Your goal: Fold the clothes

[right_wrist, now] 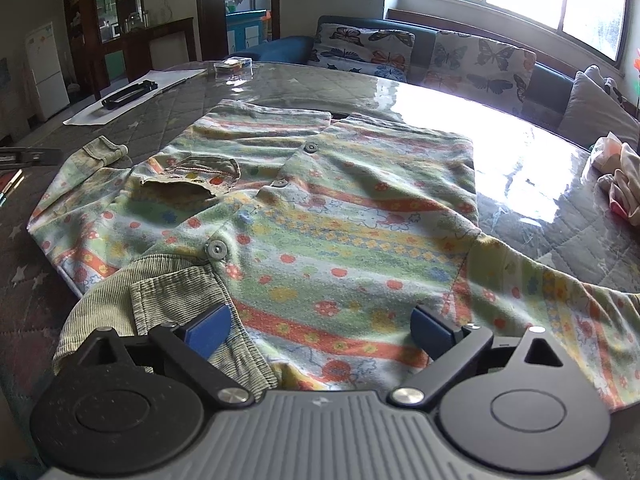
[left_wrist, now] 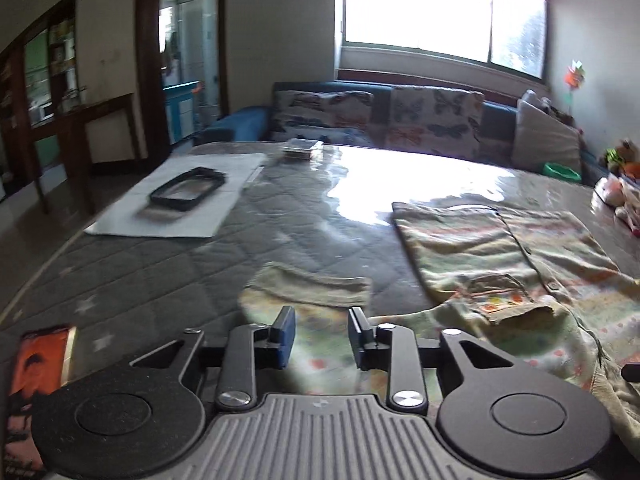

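Observation:
A small flower-patterned button shirt (right_wrist: 320,216) with a green corduroy collar (right_wrist: 172,300) lies spread flat on the table, front up; it also shows in the left wrist view (left_wrist: 500,248). My left gripper (left_wrist: 322,336) is open, its blue pads (left_wrist: 286,336) a hand's width apart just above the shirt's left sleeve (left_wrist: 308,292), holding nothing. My right gripper (right_wrist: 320,332) is wide open over the shirt's near edge by the collar, its blue pads (right_wrist: 212,328) resting close to the cloth, holding nothing.
The quilted grey table (left_wrist: 160,272) is covered in glossy plastic. A white sheet with a black frame (left_wrist: 188,188) and a clear box (left_wrist: 302,148) sit at the far left. More clothes (right_wrist: 620,176) lie at the right. A butterfly-cushioned sofa (right_wrist: 440,60) stands behind.

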`<state>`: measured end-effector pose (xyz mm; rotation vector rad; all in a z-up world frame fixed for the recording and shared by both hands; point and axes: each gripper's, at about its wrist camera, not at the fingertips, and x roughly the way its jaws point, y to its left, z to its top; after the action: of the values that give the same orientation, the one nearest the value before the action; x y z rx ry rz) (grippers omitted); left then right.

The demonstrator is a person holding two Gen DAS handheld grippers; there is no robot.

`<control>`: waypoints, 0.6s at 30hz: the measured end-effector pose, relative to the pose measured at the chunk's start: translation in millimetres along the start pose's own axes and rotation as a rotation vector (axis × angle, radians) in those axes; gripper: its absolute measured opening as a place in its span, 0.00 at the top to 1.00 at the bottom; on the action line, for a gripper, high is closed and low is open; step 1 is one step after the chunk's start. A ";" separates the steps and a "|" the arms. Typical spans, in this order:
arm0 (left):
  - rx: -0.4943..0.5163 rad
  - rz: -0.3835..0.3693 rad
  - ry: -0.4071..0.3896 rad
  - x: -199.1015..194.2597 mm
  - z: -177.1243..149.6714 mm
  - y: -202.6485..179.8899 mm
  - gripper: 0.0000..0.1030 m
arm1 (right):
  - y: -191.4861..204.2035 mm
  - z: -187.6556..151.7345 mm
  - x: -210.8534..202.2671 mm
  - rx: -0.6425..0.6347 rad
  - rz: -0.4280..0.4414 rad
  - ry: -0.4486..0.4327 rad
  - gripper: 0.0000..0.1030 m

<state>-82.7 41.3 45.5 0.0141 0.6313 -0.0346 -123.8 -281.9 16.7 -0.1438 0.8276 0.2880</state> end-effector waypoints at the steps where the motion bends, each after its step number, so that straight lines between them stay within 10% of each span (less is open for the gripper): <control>1: 0.013 -0.005 0.010 8.2 2.1 -6.3 0.58 | 0.2 0.0 0.0 -0.001 -0.002 0.000 0.04; 9: 0.061 0.013 0.071 58.7 2.0 -21.2 0.59 | -0.9 -0.6 1.3 0.008 -0.005 0.001 0.01; 13: 0.007 0.033 0.060 55.7 4.3 -5.9 0.90 | -1.4 -0.2 1.9 0.008 -0.005 0.003 0.00; 18: -0.104 0.132 -0.011 22.7 1.4 34.1 0.95 | -0.3 0.0 1.5 0.002 -0.008 0.001 0.00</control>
<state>-62.3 74.7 33.3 -0.0453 0.6191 0.1258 -122.8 -281.9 15.6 -0.1460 0.8285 0.2794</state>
